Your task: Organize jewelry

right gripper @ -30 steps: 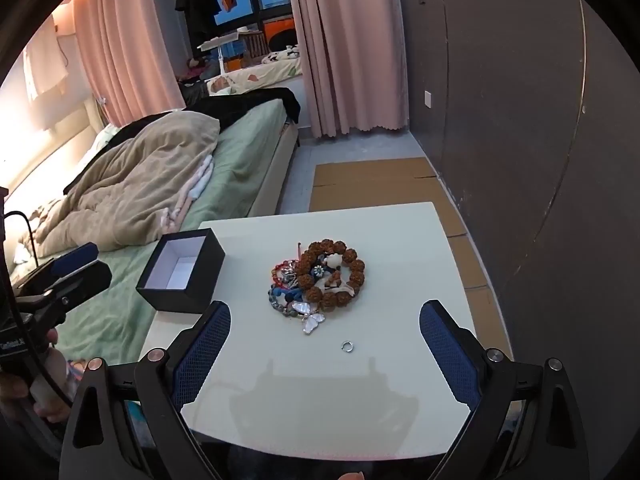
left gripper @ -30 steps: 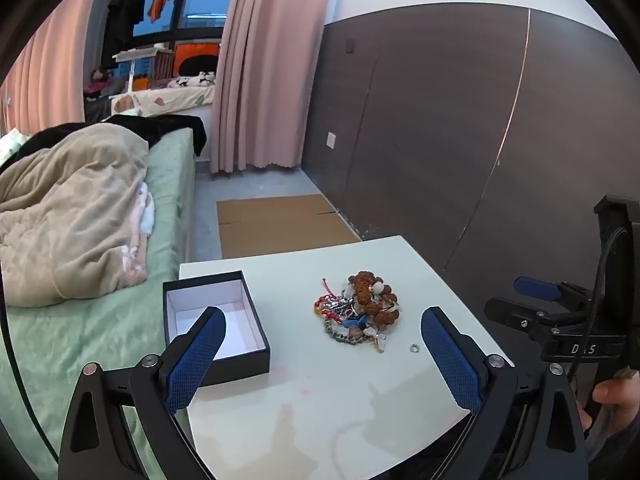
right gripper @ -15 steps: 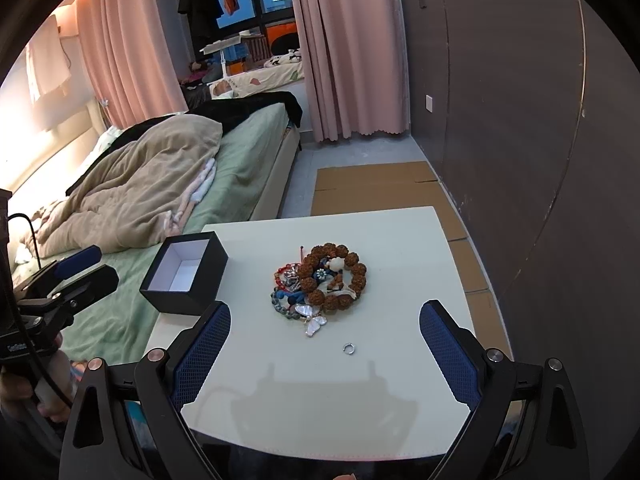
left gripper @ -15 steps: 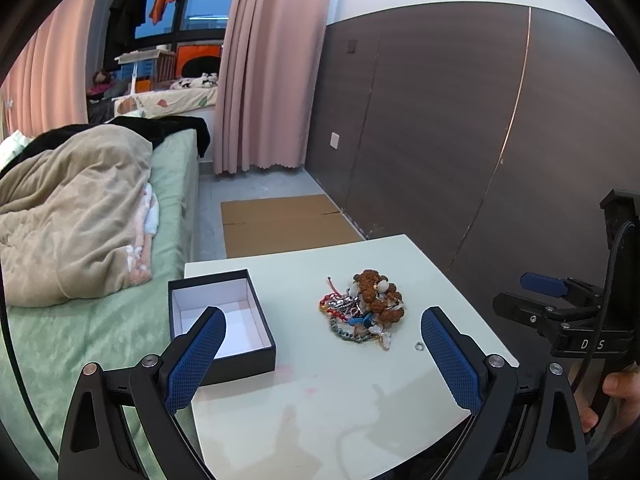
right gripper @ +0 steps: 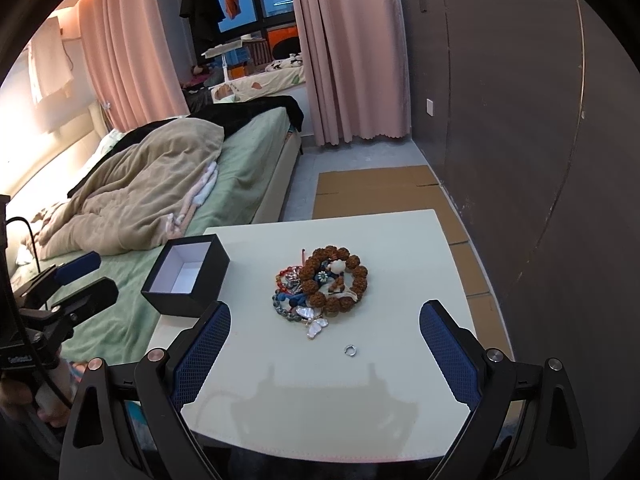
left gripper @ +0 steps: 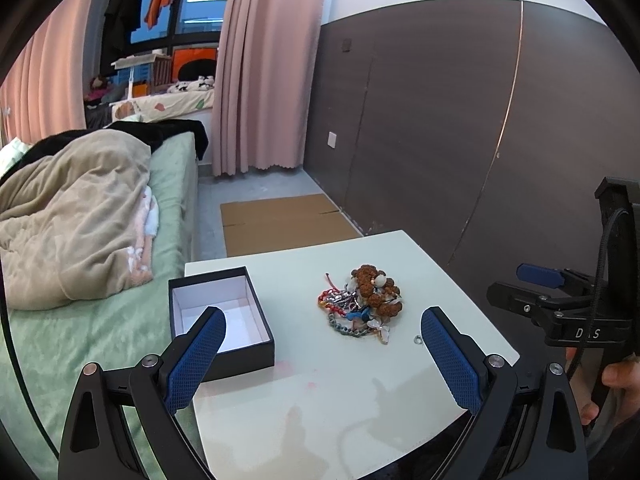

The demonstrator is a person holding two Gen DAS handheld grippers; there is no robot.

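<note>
A pile of jewelry (left gripper: 362, 304) lies mid-table: a brown bead bracelet (right gripper: 334, 280), chains and a white butterfly piece (right gripper: 314, 322). A small silver ring (right gripper: 351, 350) lies apart, nearer me; it also shows in the left wrist view (left gripper: 418, 339). An open black box with white lining (left gripper: 220, 316) stands at the table's left, seen too in the right wrist view (right gripper: 186, 276). My left gripper (left gripper: 320, 360) is open and empty, above the table's near-left part. My right gripper (right gripper: 324, 354) is open and empty, above the near edge, short of the ring.
The white table (right gripper: 400, 248) stands between a bed with green sheet and beige blanket (right gripper: 160, 192) on the left and a dark panelled wall (right gripper: 520, 120) on the right. Flat cardboard (right gripper: 376, 192) lies on the floor beyond. Pink curtains hang at the back.
Both grippers have drifted slightly toward the table; the box and jewelry sit a little closer and more central in the views. Both stay open and empty. Nothing on the table has moved.
</note>
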